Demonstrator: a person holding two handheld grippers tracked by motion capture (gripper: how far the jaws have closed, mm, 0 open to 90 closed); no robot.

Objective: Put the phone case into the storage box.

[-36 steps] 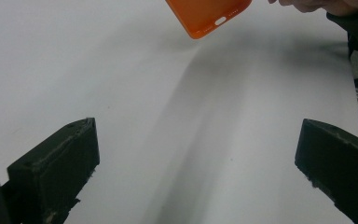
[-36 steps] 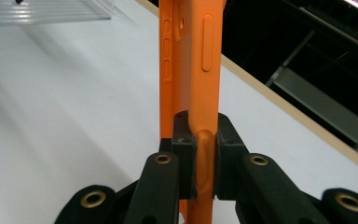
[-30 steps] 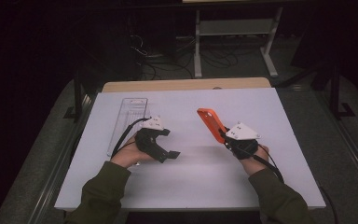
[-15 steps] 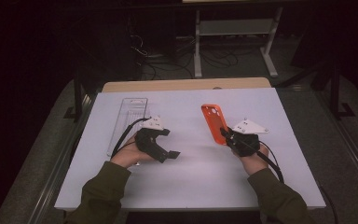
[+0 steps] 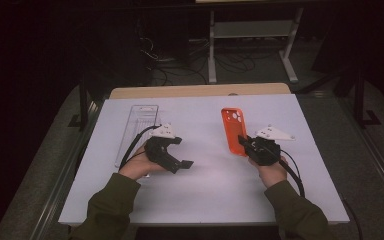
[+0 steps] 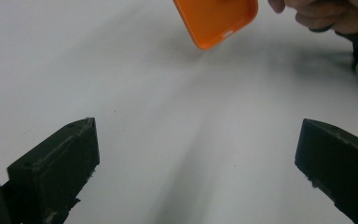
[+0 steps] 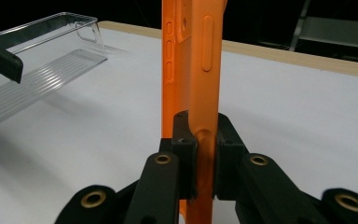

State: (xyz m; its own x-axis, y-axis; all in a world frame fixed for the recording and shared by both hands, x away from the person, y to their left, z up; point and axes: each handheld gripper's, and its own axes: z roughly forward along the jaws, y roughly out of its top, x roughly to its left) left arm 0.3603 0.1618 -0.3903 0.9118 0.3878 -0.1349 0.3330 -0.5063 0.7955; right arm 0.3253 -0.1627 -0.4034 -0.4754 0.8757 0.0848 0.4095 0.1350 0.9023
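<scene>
Right gripper (image 5: 244, 143): clamping the near edge of the orange phone case (image 5: 233, 131), holding it over the white table (image 5: 205, 200).
Left gripper (image 5: 180, 152): resting with jaws spread wide, gripping nothing.
Clear plastic tray (image 5: 136, 130): lying beside the left gripper.

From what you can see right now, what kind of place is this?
Probably a lab or recording workspace, not a home: a white work table stands in a dark room, loose cables lie on the floor behind it beside a metal equipment stand, and a person works with hand-held tongs.
</scene>
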